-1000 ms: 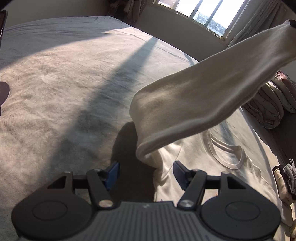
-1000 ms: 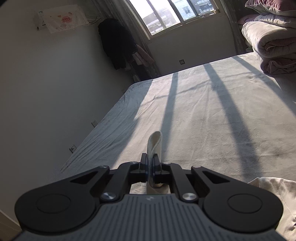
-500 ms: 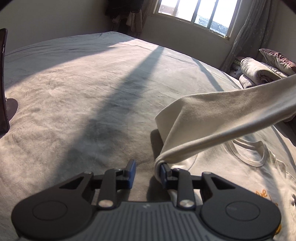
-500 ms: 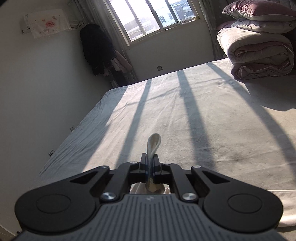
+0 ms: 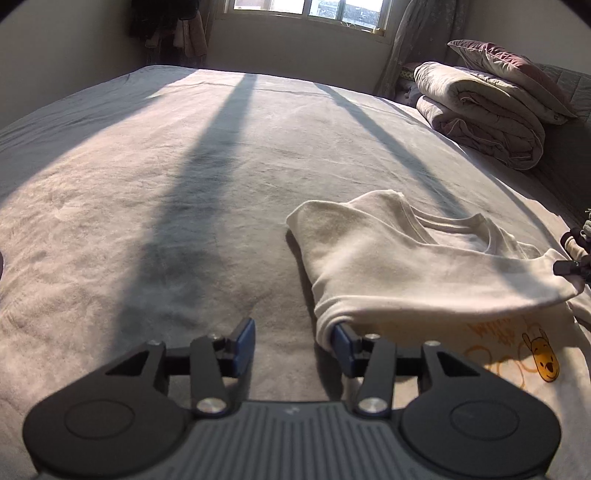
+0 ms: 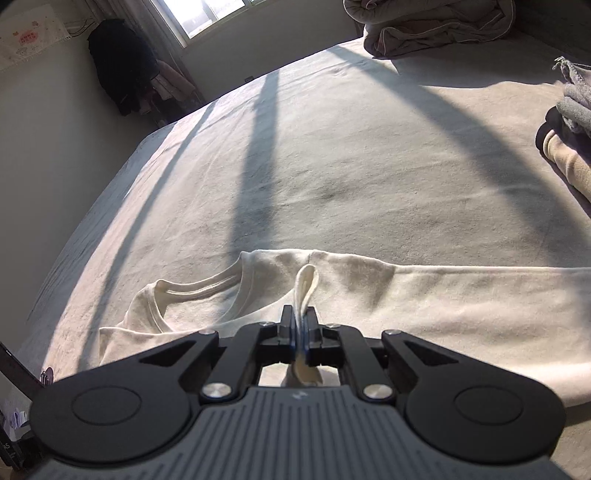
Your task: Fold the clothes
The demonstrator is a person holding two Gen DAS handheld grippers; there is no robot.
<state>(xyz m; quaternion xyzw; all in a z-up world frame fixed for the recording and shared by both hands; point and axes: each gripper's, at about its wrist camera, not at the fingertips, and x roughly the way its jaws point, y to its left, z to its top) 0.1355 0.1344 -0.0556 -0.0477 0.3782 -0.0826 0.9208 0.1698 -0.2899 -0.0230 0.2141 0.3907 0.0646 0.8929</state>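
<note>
Your right tongs [image 6: 303, 325] pinch the sleeve [image 6: 306, 284] of the cream shirt [image 5: 406, 266], which lies on the bed [image 5: 184, 184]. Your left tongs [image 5: 291, 341] stand wide apart, one finger touching the shirt's fold.

A home bedroom; a wide bed [image 5: 184, 177] under a grey blanket; folded quilts [image 5: 480, 110] and a pillow [image 5: 509, 74] stacked beside a sunlit window [image 5: 306, 11]; clothes [image 6: 118, 62] hanging in the corner.

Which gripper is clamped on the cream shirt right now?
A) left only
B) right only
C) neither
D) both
B: the right gripper is shut on a fold of the cream shirt, while the left gripper is open, one finger tucked under the sleeve edge.
</note>
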